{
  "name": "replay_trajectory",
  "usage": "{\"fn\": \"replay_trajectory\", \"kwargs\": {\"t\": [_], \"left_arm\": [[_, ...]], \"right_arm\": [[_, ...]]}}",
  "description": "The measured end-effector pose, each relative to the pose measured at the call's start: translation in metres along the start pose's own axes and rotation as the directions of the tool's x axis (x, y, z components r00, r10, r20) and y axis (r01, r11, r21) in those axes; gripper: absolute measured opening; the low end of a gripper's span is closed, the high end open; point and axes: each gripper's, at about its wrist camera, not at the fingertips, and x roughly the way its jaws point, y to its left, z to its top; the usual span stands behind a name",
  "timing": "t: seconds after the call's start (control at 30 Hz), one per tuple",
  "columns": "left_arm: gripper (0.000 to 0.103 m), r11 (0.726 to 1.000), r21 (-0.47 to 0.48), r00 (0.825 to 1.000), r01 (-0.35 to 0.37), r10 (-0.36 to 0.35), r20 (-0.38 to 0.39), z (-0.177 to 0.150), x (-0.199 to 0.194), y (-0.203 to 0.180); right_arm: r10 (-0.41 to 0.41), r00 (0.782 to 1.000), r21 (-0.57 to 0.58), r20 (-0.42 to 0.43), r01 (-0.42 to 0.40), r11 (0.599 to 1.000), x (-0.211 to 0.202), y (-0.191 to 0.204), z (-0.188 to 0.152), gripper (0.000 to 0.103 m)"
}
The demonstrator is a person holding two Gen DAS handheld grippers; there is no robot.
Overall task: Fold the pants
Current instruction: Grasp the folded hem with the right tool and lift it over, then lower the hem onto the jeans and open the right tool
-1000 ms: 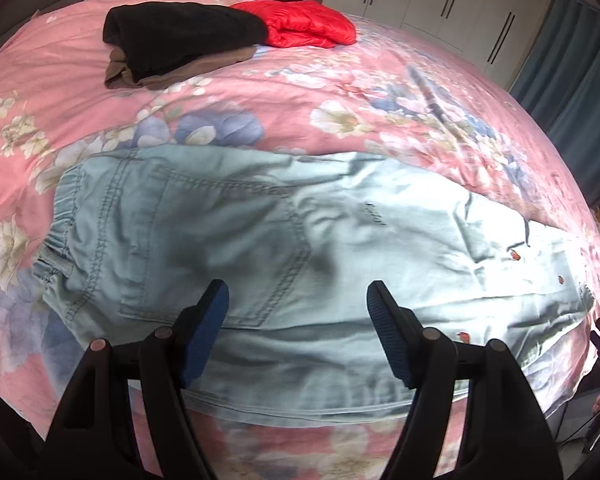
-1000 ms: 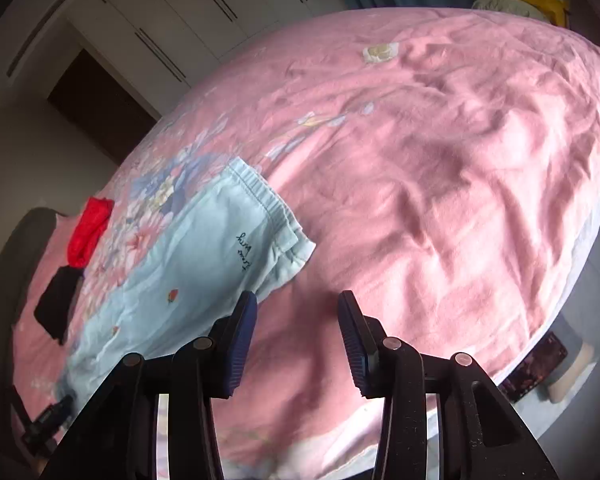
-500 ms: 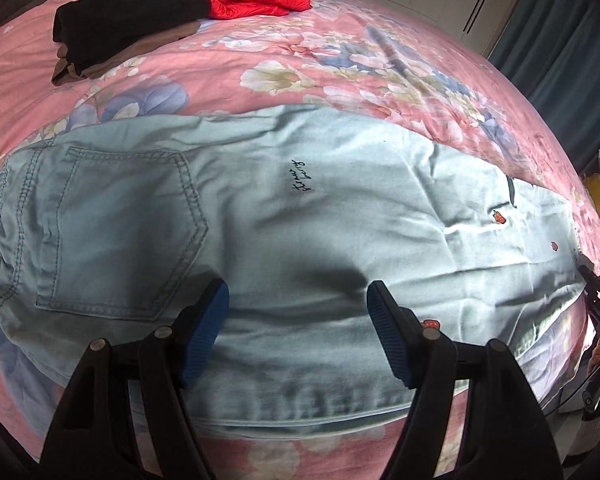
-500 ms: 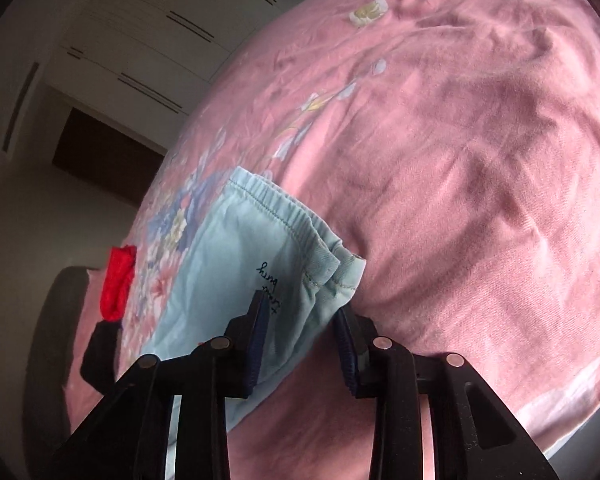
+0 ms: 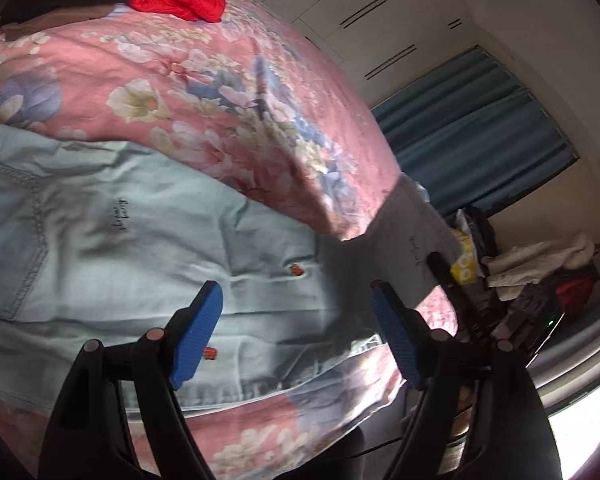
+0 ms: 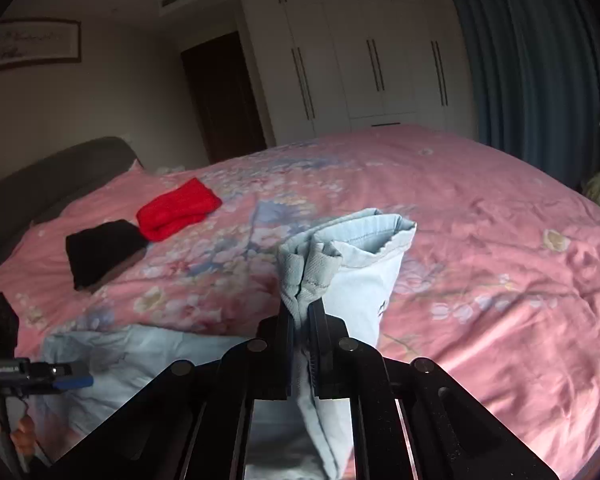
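The right gripper (image 6: 300,320) has its fingers clamped on the cuff end of the pale blue pants (image 5: 100,240), lifting it above the bed (image 6: 500,240). The left gripper (image 5: 296,320) hovers over the spread-out part near the bed's front edge, fingers apart and opening, gripping nothing.

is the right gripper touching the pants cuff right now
Touching. The right wrist view shows the right gripper pinching the bunched cuff of the pants between its pads.

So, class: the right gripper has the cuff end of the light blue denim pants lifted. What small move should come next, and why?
Probably carry the cuff end toward the waist: the right gripper is shut on it, and the pants lie flat.
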Motion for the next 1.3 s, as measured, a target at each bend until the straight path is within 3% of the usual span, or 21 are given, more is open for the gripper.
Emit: {"fn": "replay_trajectory", "kwargs": {"t": [0.07, 0.1, 0.2, 0.3, 0.4, 0.43, 0.5, 0.67, 0.83, 0.9, 1.03, 1.07, 1.13, 1.17, 1.3], "left_arm": [[0.099, 0.993, -0.043, 0.994, 0.108, -0.109, -0.022, 0.002, 0.01, -0.003], [0.1, 0.989, -0.059, 0.99, 0.136, -0.138, -0.039, 0.002, 0.017, -0.004], [0.099, 0.993, -0.101, 0.991, 0.064, -0.076, -0.111, -0.003, 0.046, 0.007], [0.097, 0.977, -0.19, 0.975, 0.094, -0.129, -0.182, -0.013, 0.069, 0.024], [0.068, 0.975, -0.201, 0.969, 0.098, -0.139, -0.203, -0.012, 0.08, 0.027], [0.046, 0.976, -0.197, 0.97, 0.09, -0.13, -0.203, -0.01, 0.08, 0.028], [0.027, 0.98, -0.189, 0.976, 0.06, -0.098, -0.193, -0.006, 0.076, 0.03], [0.023, 0.997, -0.071, 0.995, -0.022, 0.015, -0.099, 0.002, 0.046, 0.024], [0.023, 0.992, -0.008, 0.992, -0.123, 0.123, -0.036, 0.006, 0.019, 0.034], [0.023, 0.983, 0.007, 0.982, -0.182, 0.182, -0.042, 0.006, 0.017, 0.042], [0.024, 0.946, 0.011, 0.944, -0.325, 0.325, -0.066, 0.0, 0.021, 0.066], [0.022, 0.934, 0.011, 0.932, -0.356, 0.356, -0.063, -0.002, 0.017, 0.073], [0.023, 0.931, 0.01, 0.929, -0.366, 0.366, -0.048, -0.003, 0.009, 0.078], [0.023, 0.926, 0.017, 0.925, -0.377, 0.378, -0.037, -0.002, 0.004, 0.078], [0.033, 0.892, 0.061, 0.894, -0.448, 0.448, 0.013, -0.003, -0.02, 0.079]], "right_arm": [[0.086, 0.996, -0.069, -0.017, -0.087, 0.994, 0.01, 0.034, -0.013, 0.008], [0.117, 0.993, -0.106, -0.026, -0.119, 0.987, 0.015, 0.05, -0.022, 0.008], [0.163, 0.984, -0.204, -0.075, -0.175, 0.963, 0.028, 0.092, -0.053, 0.008], [0.164, 0.978, -0.288, -0.13, -0.196, 0.937, 0.04, 0.121, -0.081, 0.008], [0.166, 0.976, -0.383, -0.142, -0.208, 0.9, 0.04, 0.139, -0.099, 0.008], [0.172, 0.974, -0.399, -0.146, -0.217, 0.891, 0.039, 0.141, -0.101, 0.008], [0.174, 0.973, -0.425, -0.15, -0.223, 0.877, 0.037, 0.145, -0.104, 0.008], [0.19, 0.968, -0.425, -0.165, -0.244, 0.872, 0.038, 0.152, -0.103, 0.008], [0.251, 0.953, -0.435, -0.171, -0.301, 0.849, 0.041, 0.178, -0.099, 0.008], [0.283, 0.942, -0.423, -0.182, -0.335, 0.842, 0.043, 0.188, -0.098, 0.008], [0.292, 0.924, -0.41, -0.245, -0.372, 0.833, 0.059, 0.201, -0.106, 0.008], [0.297, 0.912, -0.394, -0.283, -0.392, 0.831, 0.065, 0.202, -0.109, 0.009], [0.301, 0.871, -0.344, -0.387, -0.44, 0.829, 0.08, 0.201, -0.118, 0.03], [0.308, 0.853, -0.311, -0.422, -0.456, 0.834, 0.084, 0.197, -0.121, 0.032], [0.383, 0.822, -0.232, -0.422, -0.506, 0.831, 0.071, 0.172, -0.105, 0.033]]}}
